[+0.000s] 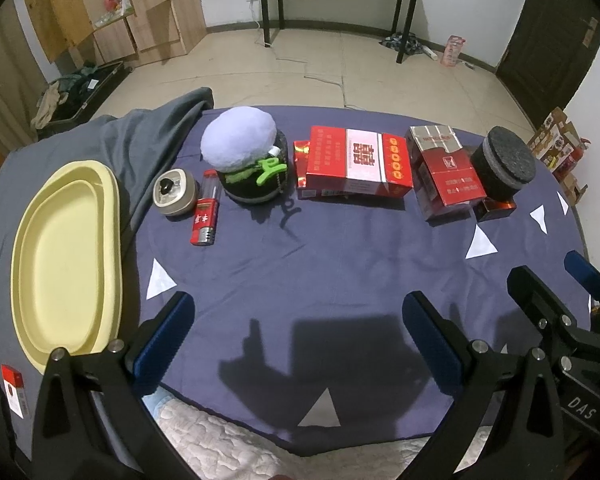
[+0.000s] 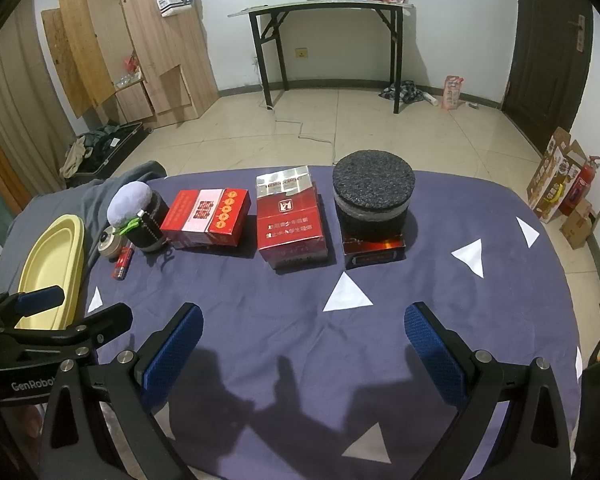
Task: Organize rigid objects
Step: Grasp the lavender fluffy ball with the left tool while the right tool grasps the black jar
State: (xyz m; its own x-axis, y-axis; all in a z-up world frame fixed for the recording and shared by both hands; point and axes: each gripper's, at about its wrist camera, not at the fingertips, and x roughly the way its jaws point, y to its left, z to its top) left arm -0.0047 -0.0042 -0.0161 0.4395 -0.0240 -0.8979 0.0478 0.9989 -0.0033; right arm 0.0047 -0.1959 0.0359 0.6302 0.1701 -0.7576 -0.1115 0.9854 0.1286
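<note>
Both grippers hover wide apart over the blue cloth (image 1: 300,260), holding nothing: the left gripper (image 1: 300,344) near the tray, the right gripper (image 2: 306,344) before the boxes.

At far left the pale yellow oval tray (image 1: 32,248) lies with nothing in it. Only the left view shows a small red pack (image 1: 14,394) at the cloth's near-left edge.

Next come a round grey tin (image 1: 176,192), a red lighter (image 1: 206,220), and a black jar with a soft lilac top (image 1: 240,144). Then a wide red carton (image 2: 206,216), stacked red cigarette packs (image 2: 292,224), and a dark, rough foam cylinder (image 2: 374,200) resting on a flat red box (image 2: 374,252).
</note>
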